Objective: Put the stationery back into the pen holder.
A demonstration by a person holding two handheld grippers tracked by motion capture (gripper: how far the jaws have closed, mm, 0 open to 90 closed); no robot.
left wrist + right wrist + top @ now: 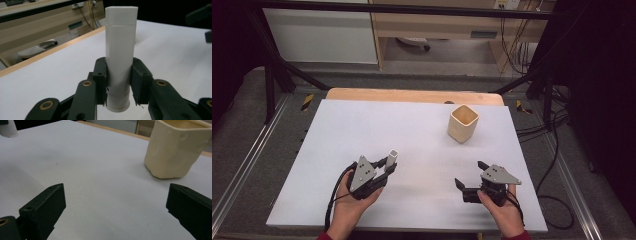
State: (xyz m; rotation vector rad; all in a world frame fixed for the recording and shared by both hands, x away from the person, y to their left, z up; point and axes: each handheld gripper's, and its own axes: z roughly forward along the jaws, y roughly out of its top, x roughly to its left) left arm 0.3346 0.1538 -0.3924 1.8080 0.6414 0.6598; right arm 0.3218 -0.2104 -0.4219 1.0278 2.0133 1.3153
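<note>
— Well, where's the white tube (120, 50)?
— Upright, clamped in the left gripper (388, 166), near the table's (362, 125) front edge.
— And the right gripper (469, 175)?
— Jaws spread, bare tabletop before the cream cup (462, 123).

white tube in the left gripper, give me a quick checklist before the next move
1. Left gripper shut on the white tube: ok.
2. Tube upright: ok, base on the white table.
3. Grip height: cannot tell if secure; jaws clamp low on the tube.
4. Right gripper open and holding nothing: ok.
5. Cream cup upright, mouth open: ok.
6. Table between tube and cup bare: ok.
</note>
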